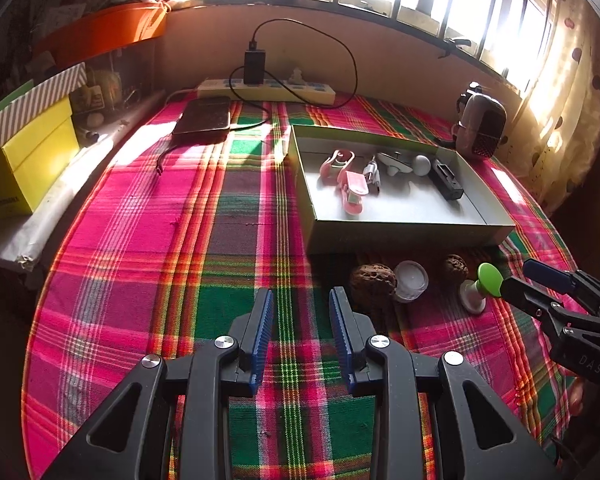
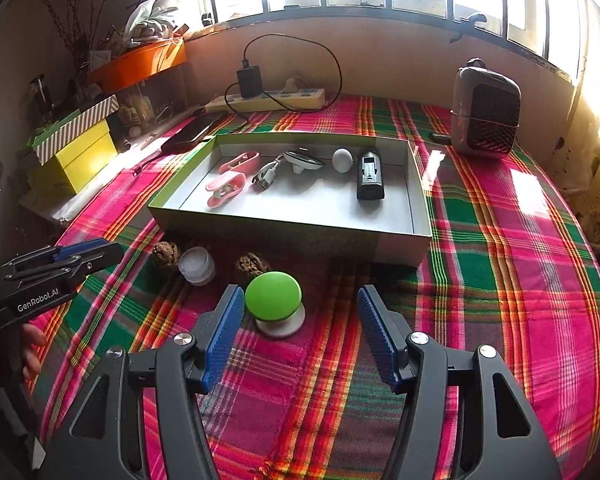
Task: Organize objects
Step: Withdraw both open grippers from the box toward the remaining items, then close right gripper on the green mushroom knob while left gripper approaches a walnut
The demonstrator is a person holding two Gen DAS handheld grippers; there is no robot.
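Right gripper (image 2: 300, 320), jaws wide and empty, lower centre of right wrist view, angled toward green-capped knob (image 2: 274, 298) beside its left finger, seemingly the next pick; left gripper (image 1: 300, 320) likewise parted, nothing between. Above: two walnuts (image 2: 252, 265), possibly, and small jar (image 2: 197, 265) against open box (image 2: 288, 226) already holding sorted items

Two wrinkled brown walnuts (image 2: 166, 253) (image 2: 251, 265) sit on the plaid cloth, with one small white plastic jar (image 2: 197, 266) and one green-capped, white-based mushroom toy (image 2: 274, 304). One shallow grey cardboard box (image 2: 300, 236) holds two pink plastic clips (image 2: 226, 190) (image 2: 240, 162), one white ball (image 2: 342, 159), one black rectangular device (image 2: 370, 180) (six pieces inside, counting two less clear ones).
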